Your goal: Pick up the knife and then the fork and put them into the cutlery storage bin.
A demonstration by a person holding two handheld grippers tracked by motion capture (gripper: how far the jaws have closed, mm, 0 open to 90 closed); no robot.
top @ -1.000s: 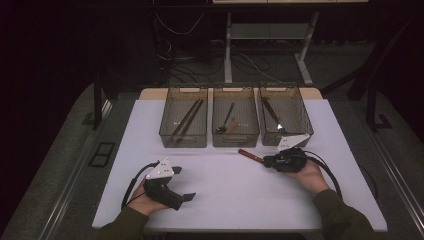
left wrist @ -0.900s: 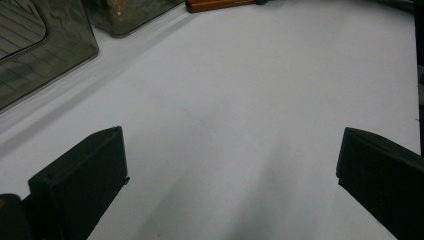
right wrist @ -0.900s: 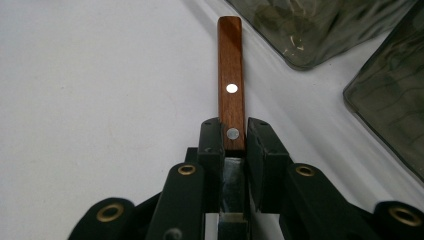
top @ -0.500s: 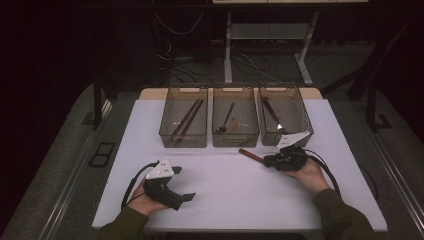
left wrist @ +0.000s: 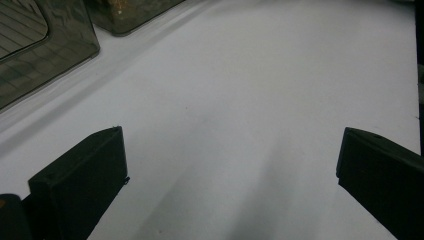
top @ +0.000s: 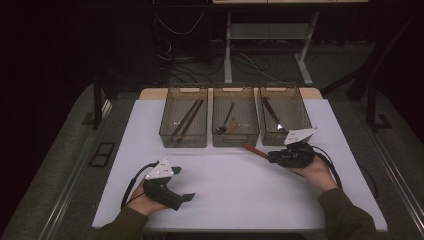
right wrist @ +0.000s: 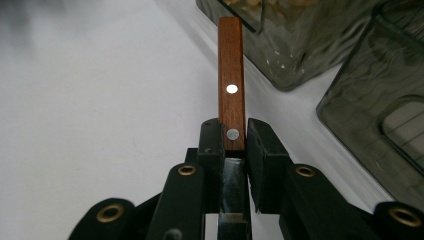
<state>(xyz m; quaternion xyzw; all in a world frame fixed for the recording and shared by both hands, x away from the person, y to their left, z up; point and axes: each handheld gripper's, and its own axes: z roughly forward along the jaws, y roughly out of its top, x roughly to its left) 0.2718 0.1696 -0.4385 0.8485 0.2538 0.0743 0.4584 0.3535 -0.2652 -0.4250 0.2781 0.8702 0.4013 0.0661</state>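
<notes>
Right tongs (right wrist: 234, 131) clamp a wooden-handled knife (right wrist: 231, 82) near the tabletop's (top: 240, 185) far edge, probably for binning; left tongs (left wrist: 230, 165) rest agape near its front-left corner.

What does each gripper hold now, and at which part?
The right gripper clamps a wooden-handled utensil at the handle's near end, by a rivet; the handle points forward. The left gripper is open and holds nothing.
</notes>
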